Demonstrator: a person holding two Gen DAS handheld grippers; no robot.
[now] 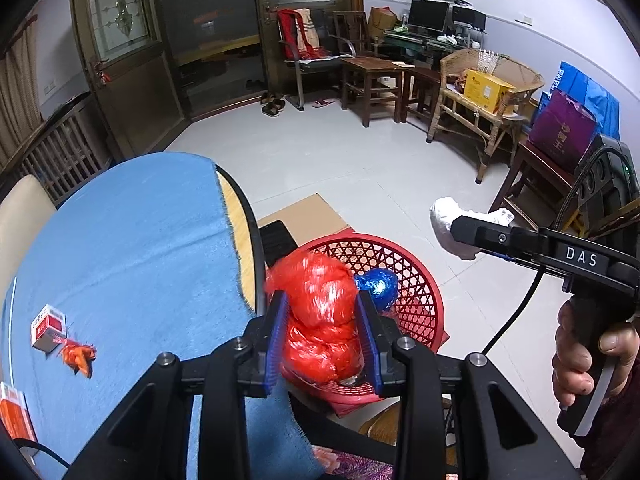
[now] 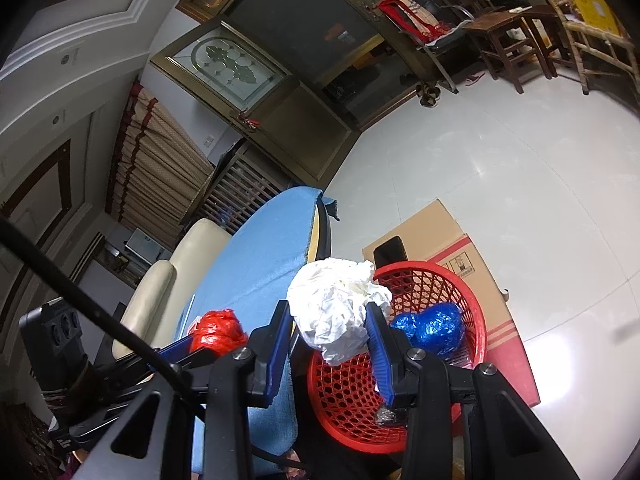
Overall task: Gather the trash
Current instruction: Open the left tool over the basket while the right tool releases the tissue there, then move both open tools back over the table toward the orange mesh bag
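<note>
Left hand-held gripper (image 1: 322,340) has a crumpled red plastic bag (image 1: 320,316) pinched between its blue pads, jaws only partly apart because the wad fills the gap. It's parked right over the red basket (image 1: 420,292), which sits on the floor just beside the worktop (image 1: 120,240), so my guess is the drop comes next. Right hand-held gripper (image 2: 330,340) does the same with a balled-up white paper wad (image 2: 340,308), also squeezed between its pads and hanging above the basket rim. A blue foil wad (image 1: 378,288) already lies inside. Holding both over the basket makes sense: let go and they fall in. Still left on the blue cloth: a small red-and-white box (image 1: 49,326) and an orange scrap (image 1: 78,354).
</note>
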